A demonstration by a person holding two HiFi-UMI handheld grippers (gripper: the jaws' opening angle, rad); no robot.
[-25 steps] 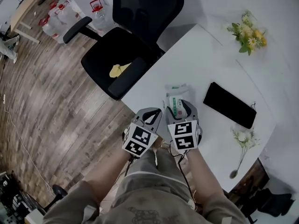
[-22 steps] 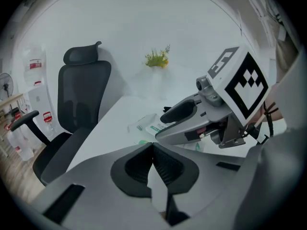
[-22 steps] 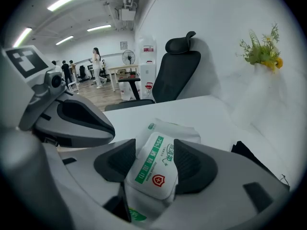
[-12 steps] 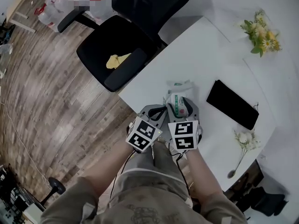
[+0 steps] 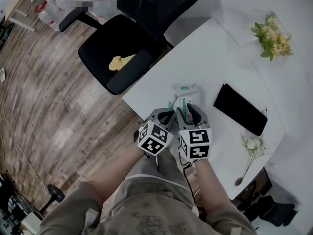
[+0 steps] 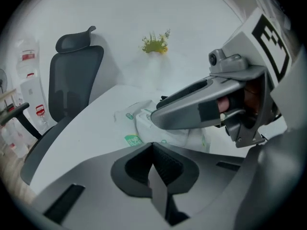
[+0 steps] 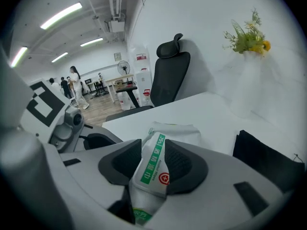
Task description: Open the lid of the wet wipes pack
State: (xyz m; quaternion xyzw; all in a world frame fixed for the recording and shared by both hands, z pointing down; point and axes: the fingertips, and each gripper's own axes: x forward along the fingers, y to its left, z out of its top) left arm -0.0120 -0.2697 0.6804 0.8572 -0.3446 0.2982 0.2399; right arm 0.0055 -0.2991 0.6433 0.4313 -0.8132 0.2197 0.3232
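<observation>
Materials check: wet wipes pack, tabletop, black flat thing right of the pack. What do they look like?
wet wipes pack: soft printed plastic film, slight sheen; it creases and crumples.
tabletop: smooth matte white, probably laminate; no grain shows.
black flat thing: matte, fabric or leather-like; can't tell which.

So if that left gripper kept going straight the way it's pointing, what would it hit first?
Probably the wet wipes pack, on the table just beyond the shut jaws of the left gripper. The right gripper, its jaws closing on that pack, crosses close on the right; depth is unclear.
</observation>
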